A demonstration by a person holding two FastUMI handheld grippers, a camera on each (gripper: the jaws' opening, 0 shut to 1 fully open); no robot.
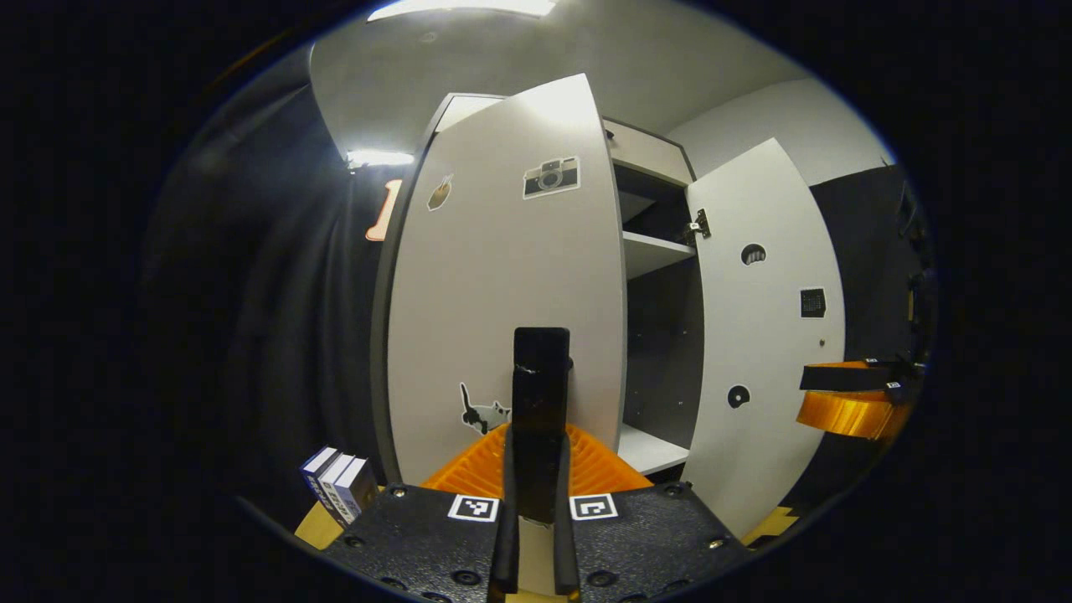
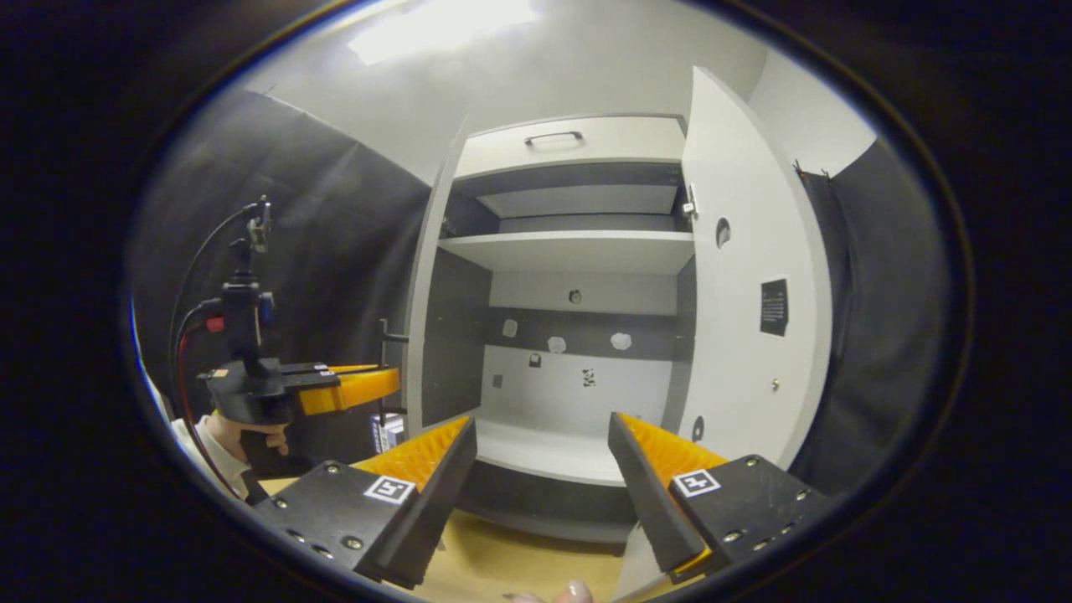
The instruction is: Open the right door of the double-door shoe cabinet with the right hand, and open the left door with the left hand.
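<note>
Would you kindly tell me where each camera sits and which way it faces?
Left gripper view: rides the left tongs, shut on the left door's edge; its two fingers show.
Right gripper view: rides the open right tongs, facing the cabinet shelves; a hand shows.
Shared: the open right door, and each shows the other's tongs.

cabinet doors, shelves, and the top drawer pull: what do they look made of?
Left door and right door: probably laminated board, matte light grey, flat faces with clean square edges. Shelf: apparently the same board, pale and slab-like. Drawer handle: likely metal, a thin dark bar; too small to be sure.
</note>
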